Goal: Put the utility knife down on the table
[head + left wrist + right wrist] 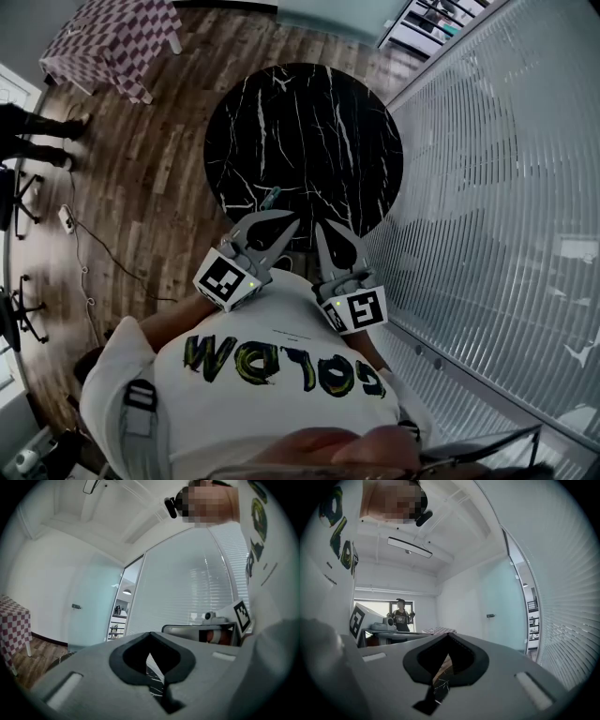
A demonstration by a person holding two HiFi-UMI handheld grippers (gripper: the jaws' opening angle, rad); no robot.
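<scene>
Every view is a fisheye that bows straight lines toward its rim, and both gripper views fade to black at their corners. The head view is sharp and evenly lit, with a pale sheen on the ribbed glass wall [487, 169], while the dark counter [303, 112] reads deep black. The right gripper view's window [375, 609] glares white, and close surfaces look soft.

Black marble, brown wood, grey tools

The round counter [305, 141] is black with thin white veins, and the floor [141, 187] is brown wood grain. A checked cloth [112, 37] is purple and white. The left gripper [279, 214] and right gripper [321, 227] are pale grey with black-and-white square markers. The utility knife [271, 198] looks teal-grey. The shirt [281, 347] is white with yellow-green and black lettering.
</scene>
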